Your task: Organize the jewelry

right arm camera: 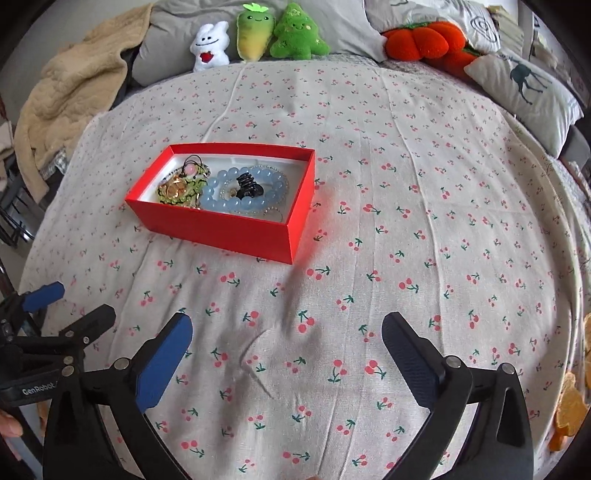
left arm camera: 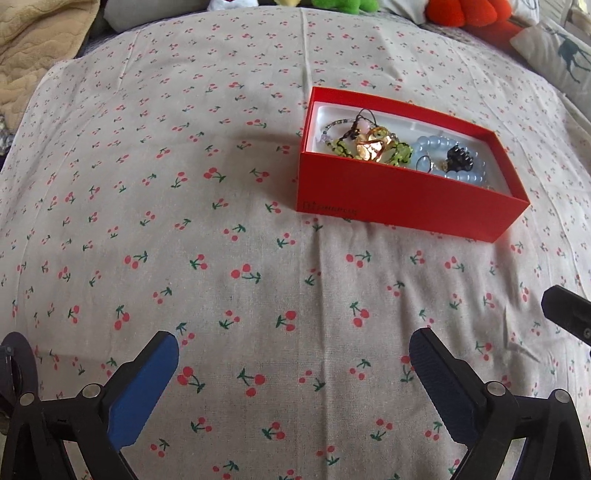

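Note:
A red box (left arm camera: 402,201) (right arm camera: 221,230) with a white lining lies on the cherry-print bedspread. Inside it are a blue bead bracelet (left arm camera: 430,147) (right arm camera: 221,190), a black hair clip (left arm camera: 460,159) (right arm camera: 249,184), gold rings (left arm camera: 371,147) (right arm camera: 175,189) and green beaded pieces (left arm camera: 402,152) (right arm camera: 194,184). My left gripper (left arm camera: 293,345) stands open over bare cloth, short of the box and to its left. My right gripper (right arm camera: 287,326) is open too, below the box's right end, nothing between its fingers. The left gripper (right arm camera: 70,306) also shows at the right wrist view's left edge.
Plush toys (right arm camera: 255,35) line the far edge of the bed, with an orange plush (right arm camera: 424,38) and a deer-print pillow (right arm camera: 524,86) at the right. A beige blanket (right arm camera: 70,96) lies heaped at the far left. The cloth (right arm camera: 406,184) right of the box lies bare.

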